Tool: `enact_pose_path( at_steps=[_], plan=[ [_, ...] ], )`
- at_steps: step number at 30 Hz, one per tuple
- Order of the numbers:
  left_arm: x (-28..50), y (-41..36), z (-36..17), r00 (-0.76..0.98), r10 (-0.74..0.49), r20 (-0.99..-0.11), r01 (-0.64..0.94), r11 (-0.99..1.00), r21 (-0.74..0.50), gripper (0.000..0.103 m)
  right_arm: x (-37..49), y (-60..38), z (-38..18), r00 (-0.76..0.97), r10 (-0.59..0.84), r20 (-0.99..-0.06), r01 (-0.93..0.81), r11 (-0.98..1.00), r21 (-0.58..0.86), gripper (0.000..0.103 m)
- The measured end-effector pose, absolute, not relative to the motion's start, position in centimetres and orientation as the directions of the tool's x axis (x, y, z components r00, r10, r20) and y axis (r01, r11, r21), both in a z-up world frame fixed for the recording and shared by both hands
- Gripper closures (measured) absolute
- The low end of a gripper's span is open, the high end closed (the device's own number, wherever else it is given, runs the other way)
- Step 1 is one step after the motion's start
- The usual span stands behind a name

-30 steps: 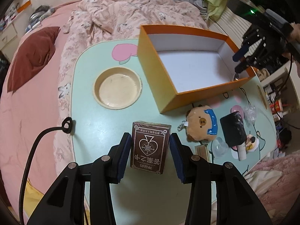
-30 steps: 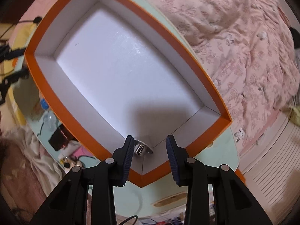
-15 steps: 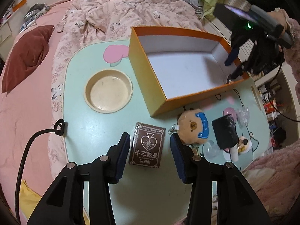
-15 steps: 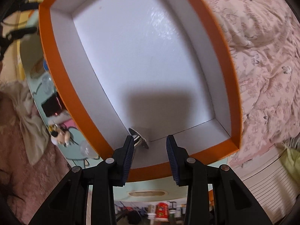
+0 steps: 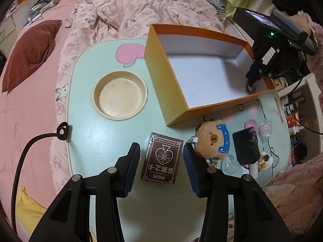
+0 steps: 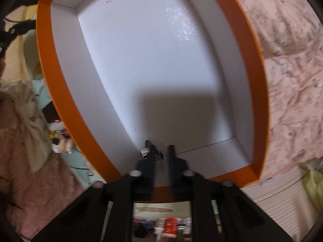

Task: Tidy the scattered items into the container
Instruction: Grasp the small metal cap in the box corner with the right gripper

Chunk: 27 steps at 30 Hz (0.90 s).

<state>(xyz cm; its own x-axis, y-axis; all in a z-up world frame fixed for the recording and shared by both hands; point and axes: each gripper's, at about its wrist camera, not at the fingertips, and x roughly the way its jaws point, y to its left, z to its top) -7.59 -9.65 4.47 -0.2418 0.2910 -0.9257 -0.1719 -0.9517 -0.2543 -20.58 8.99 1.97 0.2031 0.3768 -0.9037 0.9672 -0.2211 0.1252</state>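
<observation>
The orange box [image 5: 161, 76] stands on the far right part of the mint counter [image 5: 97, 141], open at the top, its white floor bare except for one small metal piece [image 6: 146, 150] lying in the near right corner (what it is cannot be made out). The right gripper [image 6: 162, 151] reaches down into that corner; its jaws have come almost together with nothing between them, and the metal piece sits just left of the left finger, touching or nearly so. From the left wrist view this gripper [image 5: 254, 74] shows as a dark shape over the box's right wall.

A brown card deck [image 5: 162, 161] lies flat on the counter, just in front of the box's near corner. The left gripper [image 5: 161, 154] hovers over it with jaws partly open, one on each side of the deck; a thin gap shows on both sides, so the pads do not press on it.

Just right of the deck lies a plush bear [image 5: 212, 141], close against the right jaw. Beyond it are a black pouch [image 5: 245, 147], a clear wrapper [image 5: 265, 126] and a small figurine [image 5: 264, 160], all outside the box. Left of the box, a round cream dish [image 5: 120, 96] sits sunk in the counter, empty. The counter rests on a bed with a pink floral quilt [image 5: 125, 18].
</observation>
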Motion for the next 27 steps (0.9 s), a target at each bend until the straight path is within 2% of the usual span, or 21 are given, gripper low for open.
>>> enact_pose_path(
  at_steps=[5,7,8,9,10,16,25,26,27],
  plan=[
    [-7.8,-9.2,4.5,-0.244,0.296,-0.924,-0.184,-0.949,-0.255,0.057,-21.7,8.7,2.4,0.169,0.349,-0.922,0.966,-0.243,0.085,0.098],
    [-7.7,-9.0,4.5,-0.244,0.297,-0.923,-0.189,-0.948,-0.255,0.057,-22.5,8.8,3.1,0.222,0.333,-0.916,0.949,-0.291,0.124,0.095],
    [-7.7,-8.9,4.5,-0.243,0.299,-0.923,-0.193,-0.947,-0.257,0.057,-22.9,8.8,3.6,0.236,0.325,-0.916,0.941,-0.312,0.132,0.091],
    [-7.6,-8.9,4.5,-0.244,0.302,-0.922,-0.196,-0.946,-0.258,0.057,-23.0,8.8,3.9,0.232,0.315,-0.920,0.937,-0.327,0.124,0.073],
    [-7.6,-8.8,4.5,-0.245,0.302,-0.921,-0.200,-0.945,-0.257,0.057,-22.8,8.7,4.2,0.225,0.309,-0.924,0.934,-0.338,0.114,0.060],
    [-7.4,-8.8,4.3,-0.256,0.316,-0.914,-0.211,-0.941,-0.266,0.057,-21.1,8.5,4.5,0.225,0.350,-0.909,0.942,-0.317,0.111,0.056],
    [-7.1,-8.9,4.0,-0.253,0.330,-0.909,-0.207,-0.937,-0.283,0.057,-18.9,8.7,1.0,0.236,0.490,-0.839,0.956,-0.271,0.111,0.054],
    [-7.1,-9.0,4.0,-0.253,0.331,-0.909,-0.203,-0.937,-0.285,0.057,-18.9,8.7,0.6,0.240,0.500,-0.832,0.956,-0.273,0.111,0.056],
    [-7.1,-9.1,4.0,-0.253,0.333,-0.908,-0.200,-0.937,-0.288,0.057,-18.9,8.8,0.3,0.236,0.514,-0.825,0.958,-0.267,0.108,0.065]
  ],
)
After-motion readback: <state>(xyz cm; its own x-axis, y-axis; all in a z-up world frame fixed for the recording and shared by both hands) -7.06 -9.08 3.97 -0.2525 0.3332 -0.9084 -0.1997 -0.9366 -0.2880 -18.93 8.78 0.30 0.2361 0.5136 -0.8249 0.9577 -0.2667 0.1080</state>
